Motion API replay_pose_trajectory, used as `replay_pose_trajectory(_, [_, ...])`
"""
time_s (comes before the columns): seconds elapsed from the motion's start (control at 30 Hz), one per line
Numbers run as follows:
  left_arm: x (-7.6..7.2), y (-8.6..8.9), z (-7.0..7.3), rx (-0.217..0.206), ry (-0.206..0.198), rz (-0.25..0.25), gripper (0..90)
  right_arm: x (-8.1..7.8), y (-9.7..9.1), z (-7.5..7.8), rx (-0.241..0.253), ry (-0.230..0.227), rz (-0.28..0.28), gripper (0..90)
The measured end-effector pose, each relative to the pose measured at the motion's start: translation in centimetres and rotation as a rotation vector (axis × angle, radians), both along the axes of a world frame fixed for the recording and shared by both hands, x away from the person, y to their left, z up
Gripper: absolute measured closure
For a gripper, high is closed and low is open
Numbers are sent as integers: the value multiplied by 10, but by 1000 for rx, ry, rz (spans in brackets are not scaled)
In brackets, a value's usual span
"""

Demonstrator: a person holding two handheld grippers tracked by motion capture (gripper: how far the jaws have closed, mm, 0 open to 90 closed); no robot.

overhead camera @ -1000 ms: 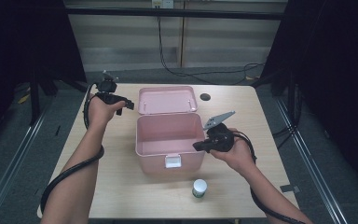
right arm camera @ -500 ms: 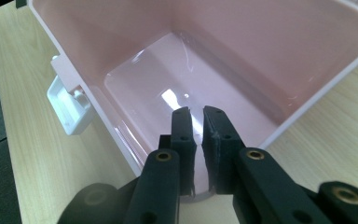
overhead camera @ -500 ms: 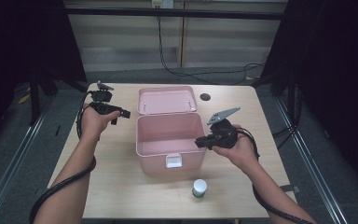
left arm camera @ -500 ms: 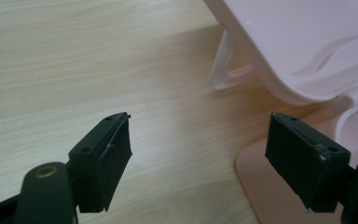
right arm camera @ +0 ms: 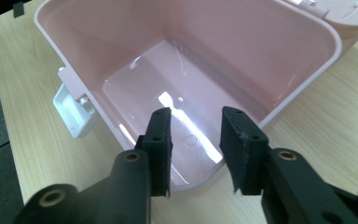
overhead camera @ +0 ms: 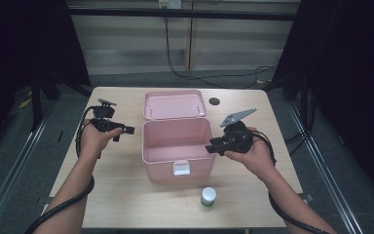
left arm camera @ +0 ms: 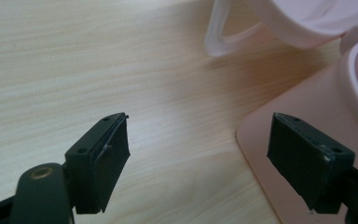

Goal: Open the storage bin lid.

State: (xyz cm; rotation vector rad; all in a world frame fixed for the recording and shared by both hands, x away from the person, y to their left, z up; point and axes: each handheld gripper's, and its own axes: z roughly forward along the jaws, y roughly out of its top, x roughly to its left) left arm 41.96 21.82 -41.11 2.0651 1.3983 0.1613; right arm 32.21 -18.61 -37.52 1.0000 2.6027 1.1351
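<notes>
Here the pink box (overhead camera: 175, 146) stands open and bare inside, both tongs (overhead camera: 126, 130) (overhead camera: 210, 147) spread, the right's just widening, pinching nothing.

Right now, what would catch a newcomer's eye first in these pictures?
The open pink box in the middle of the wooden table, its lid lying back behind it and nothing inside. A hand-held gripper sits on either side, left gripper and right gripper, both open. A small white bottle stands in front of the box.
</notes>
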Motion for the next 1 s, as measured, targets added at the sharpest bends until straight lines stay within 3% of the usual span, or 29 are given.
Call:
replay_pose_trajectory(0.2, [-10, 6, -15, -21, -8, -20, 201, -1, -8, 3, -24, 12, -22, 539])
replay_pose_trajectory(0.27, [-13, 8, -19, -12, -10, -30, 201, -2, -12, 4, -13, 10, -28, 526])
replay_pose_trajectory(0.37, [-17, 12, -26, -32, -8, -28, 200, -4, -18, 5, -14, 7, -35, 500])
replay_pose_trajectory(0.7, [-34, 19, -45, -23, -34, -50, 201, -13, -35, 2, -44, 20, -64, 445])
replay_pose_trajectory(1.0, [-46, 15, -63, -10, -44, -84, 192, -19, -46, 2, -37, 26, -74, 413])
